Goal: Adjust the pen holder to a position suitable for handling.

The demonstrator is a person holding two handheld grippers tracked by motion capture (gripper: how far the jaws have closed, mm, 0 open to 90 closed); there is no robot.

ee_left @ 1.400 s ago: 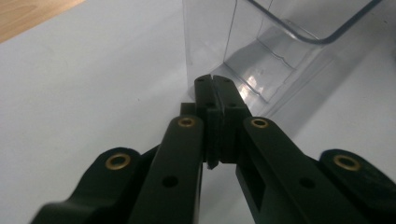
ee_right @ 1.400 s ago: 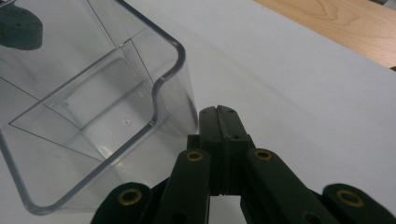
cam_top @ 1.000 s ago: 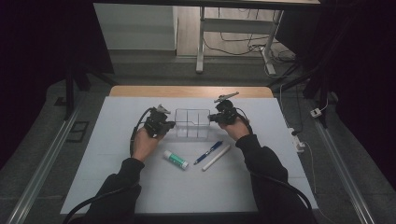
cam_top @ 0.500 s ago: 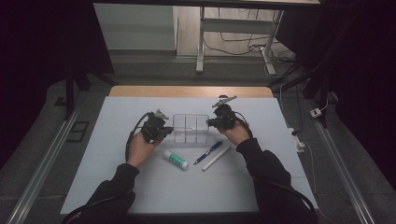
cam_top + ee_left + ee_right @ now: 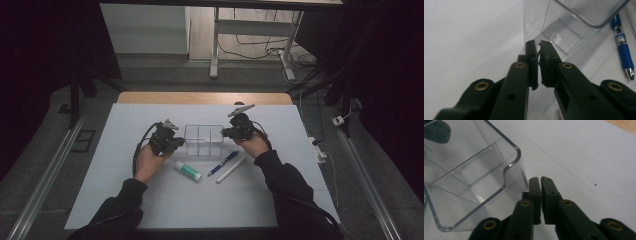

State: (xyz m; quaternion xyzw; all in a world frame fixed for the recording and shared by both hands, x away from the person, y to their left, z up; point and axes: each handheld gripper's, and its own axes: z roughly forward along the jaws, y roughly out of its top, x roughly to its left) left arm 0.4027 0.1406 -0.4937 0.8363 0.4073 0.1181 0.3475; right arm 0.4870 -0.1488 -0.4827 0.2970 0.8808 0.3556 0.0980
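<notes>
1. Dim surroundings frame a white table [image 5: 125,190]; a wooden edge [image 5: 200,97] runs along its far side, and a desk frame with trailing cables stands on the floor beyond.
2. Clear organiser [image 5: 203,141], a divided transparent box, stands upright near the table's middle, between the two grippers.
3. Left gripper [image 5: 176,142] sits at the organiser's left end, held in the person's left hand [image 5: 150,161]. Its own view shows the jaws almost together, a thin gap between the pads and nothing clamped; they have just been opening slightly. The tips lie close against the organiser's wall [image 5: 554,32]; contact cannot be confirmed.
4. Right gripper [image 5: 225,133] sits at the organiser's right end, held in the right hand [image 5: 255,145]. Its jaws are likewise almost together with a thin gap, gripping nothing, and have just been opening slightly. The tips stand just beside the organiser's rounded corner [image 5: 511,165], apart from it.
5. Nearer the person than the organiser lie three loose items: a white tube with a green cap [image 5: 188,171], a blue pen [image 5: 223,163] and a white stick [image 5: 231,169]. Pen and stick lie side by side at a slant.
</notes>
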